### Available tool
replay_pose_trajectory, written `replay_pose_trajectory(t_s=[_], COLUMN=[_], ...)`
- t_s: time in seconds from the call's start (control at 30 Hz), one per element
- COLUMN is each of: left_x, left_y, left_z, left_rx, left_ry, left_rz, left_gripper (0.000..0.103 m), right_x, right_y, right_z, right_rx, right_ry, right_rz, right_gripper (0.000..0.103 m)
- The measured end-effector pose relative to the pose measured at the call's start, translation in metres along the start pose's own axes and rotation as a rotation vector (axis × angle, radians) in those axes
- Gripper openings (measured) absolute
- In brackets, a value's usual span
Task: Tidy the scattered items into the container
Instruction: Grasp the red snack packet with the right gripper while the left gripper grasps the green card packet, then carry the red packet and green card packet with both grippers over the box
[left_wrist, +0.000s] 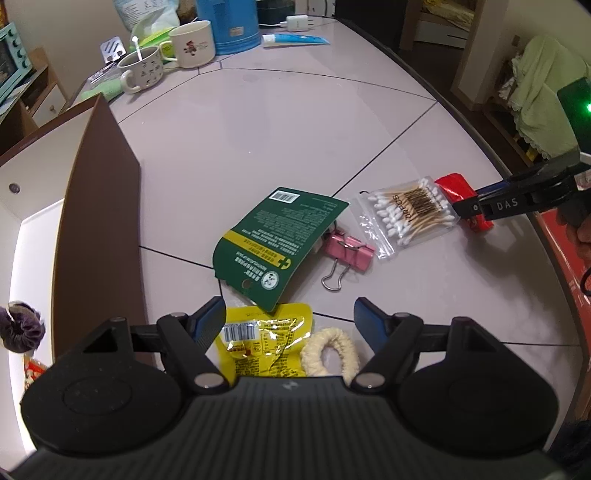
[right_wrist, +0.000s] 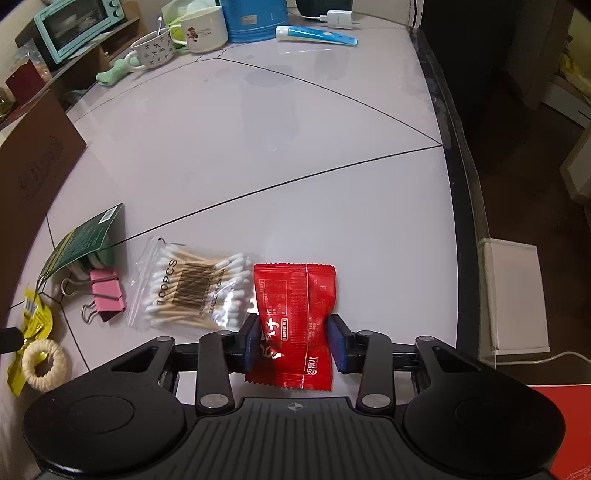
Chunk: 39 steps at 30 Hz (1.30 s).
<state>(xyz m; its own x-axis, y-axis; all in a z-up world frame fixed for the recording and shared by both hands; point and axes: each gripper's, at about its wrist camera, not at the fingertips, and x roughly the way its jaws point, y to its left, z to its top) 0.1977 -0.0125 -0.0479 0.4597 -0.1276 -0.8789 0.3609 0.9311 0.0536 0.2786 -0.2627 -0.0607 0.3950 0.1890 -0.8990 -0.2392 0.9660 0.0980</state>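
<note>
Pale glossy table (right_wrist: 295, 155) with thin dark seam lines and a dark curved edge. Landmark: blue canister (left_wrist: 226, 22) at the table's far end. Left of it, two mugs (left_wrist: 192, 42); right of it, a blue tube (left_wrist: 295, 38) and a white charger (left_wrist: 295, 23). Further left of the canister, off the table, a mint toaster oven (right_wrist: 74, 26) on a wooden shelf. Right of the canister, past the table edge, dim floor and a green cloth (left_wrist: 539, 99) over furniture.
</note>
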Motion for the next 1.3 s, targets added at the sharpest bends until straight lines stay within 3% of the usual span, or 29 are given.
replay_pose_trajectory(t_s=[0.2, 0.7, 0.73, 0.8, 0.83, 1.07, 1.3], left_x=[0.008, 0.063, 0.067, 0.073, 0.074, 0.054, 0.024], left_y=[-0.009, -0.04, -0.041, -0.042, -0.041, -0.028, -0.012], left_z=[0.007, 0.014, 0.014, 0.014, 0.014, 0.024, 0.035], left_rx=[0.102, 0.467, 0.488, 0.52, 0.526, 0.529, 0.426], left_ry=[-0.005, 0.018, 0.024, 0.032, 0.029, -0.044, -0.086], left_rz=[0.021, 0.14, 0.153, 0.177, 0.192, 0.251, 0.195], left_gripper=[0.064, 0.059, 0.053, 0.029, 0.023, 0.001, 0.0], right_x=[-0.007, -0.019, -0.019, -0.019, -0.019, -0.019, -0.024], right_y=[-0.005, -0.023, -0.024, -0.027, -0.028, -0.031, -0.026], right_z=[-0.005, -0.009, -0.009, -0.01, -0.01, -0.009, -0.009], right_rx=[0.025, 0.117, 0.124, 0.134, 0.138, 0.141, 0.136], right_ry=[-0.004, -0.019, -0.018, -0.018, -0.018, -0.022, -0.039], right_rz=[0.013, 0.052, 0.055, 0.058, 0.059, 0.064, 0.076], right_gripper=[0.035, 0.035, 0.035, 0.035, 0.035, 0.035, 0.035])
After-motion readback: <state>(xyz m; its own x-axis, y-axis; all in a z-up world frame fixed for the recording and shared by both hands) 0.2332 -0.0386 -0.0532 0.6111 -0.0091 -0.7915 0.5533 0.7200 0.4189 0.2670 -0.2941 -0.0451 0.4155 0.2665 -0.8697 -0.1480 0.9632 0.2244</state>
